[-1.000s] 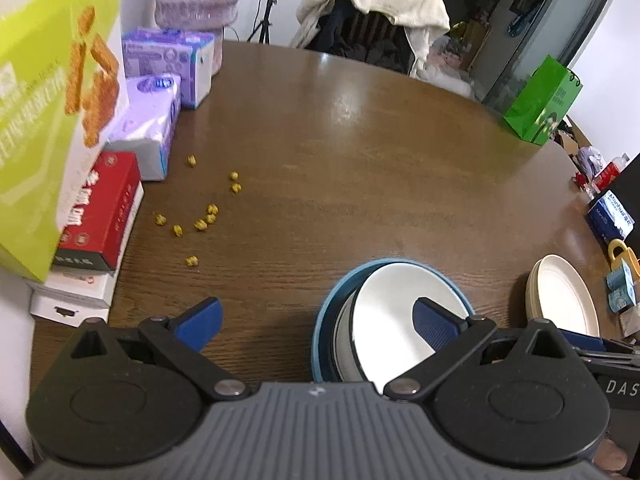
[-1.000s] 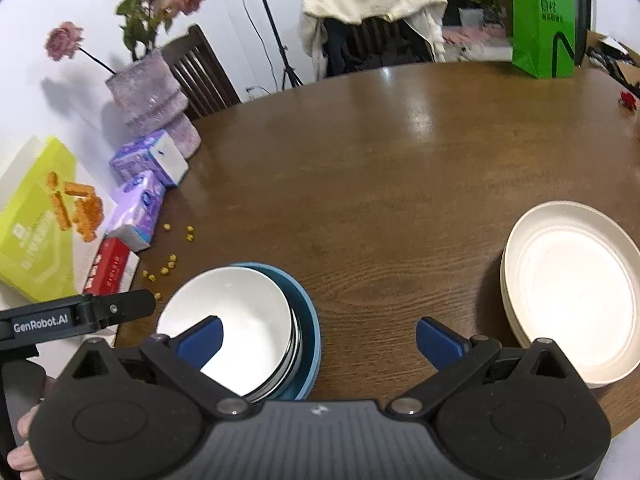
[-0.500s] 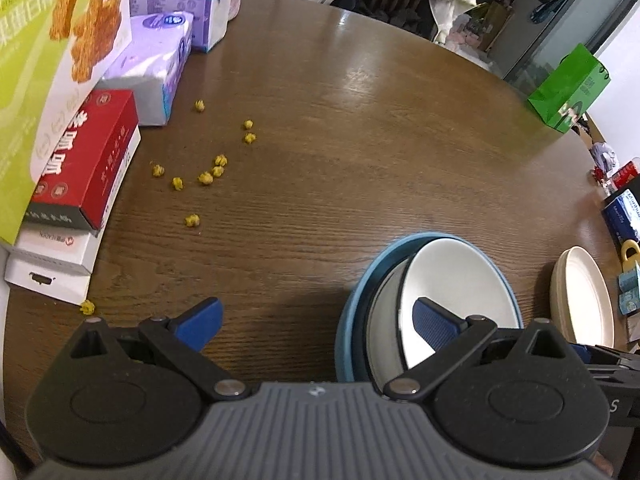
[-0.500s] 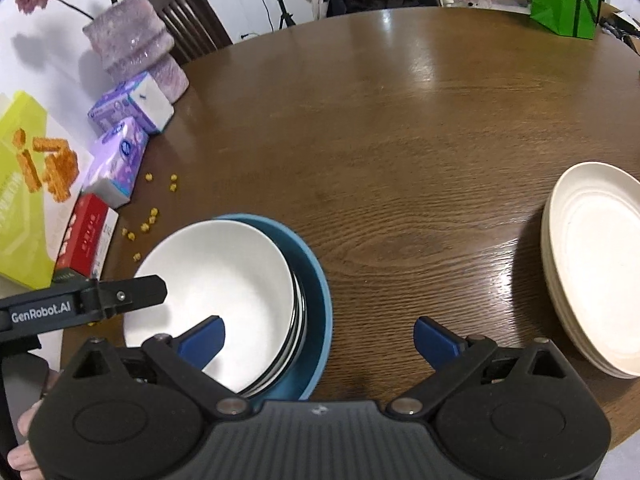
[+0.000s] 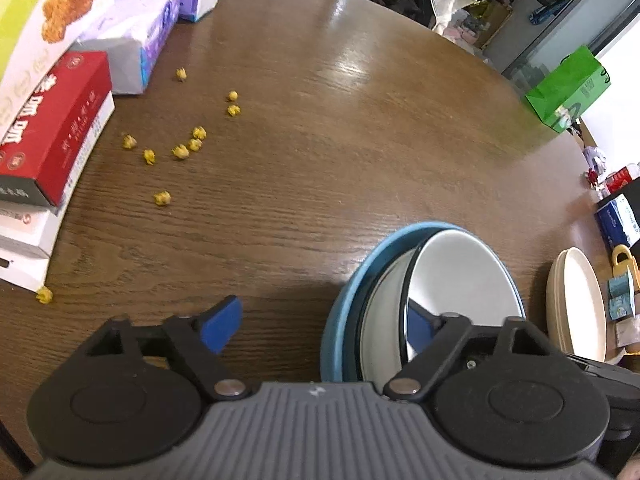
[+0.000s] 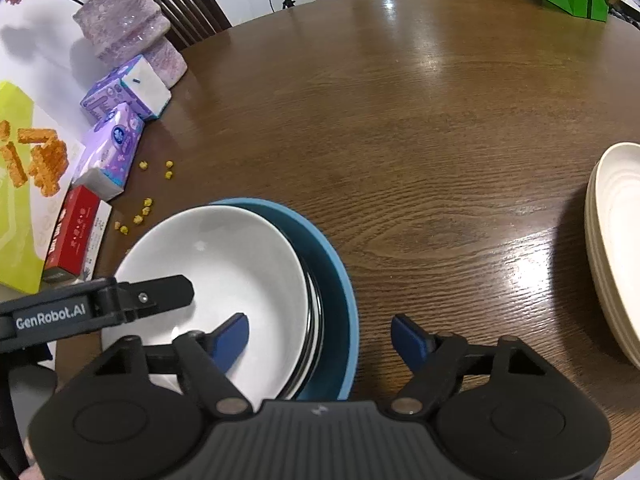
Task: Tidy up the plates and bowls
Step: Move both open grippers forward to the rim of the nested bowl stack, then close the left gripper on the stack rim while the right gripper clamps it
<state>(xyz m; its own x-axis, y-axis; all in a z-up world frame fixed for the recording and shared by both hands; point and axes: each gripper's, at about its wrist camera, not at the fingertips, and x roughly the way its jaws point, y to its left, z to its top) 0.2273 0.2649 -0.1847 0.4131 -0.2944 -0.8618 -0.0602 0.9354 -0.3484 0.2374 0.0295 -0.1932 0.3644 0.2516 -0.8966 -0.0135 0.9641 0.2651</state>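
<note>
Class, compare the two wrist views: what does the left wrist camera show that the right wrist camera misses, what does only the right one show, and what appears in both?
Only the left wrist view: a blue carton and a yellow-handled item past the plates.
Only the right wrist view: a purple vase, a wooden chair, and the left gripper's finger over the white bowl.
Both: the white bowl nested in the blue bowl, the cream plates, the red box, yellow crumbs, the green bag.

Home dining room: wooden table (image 6: 440, 128), chair (image 6: 188, 12) (vase (image 6: 124, 36) too).
</note>
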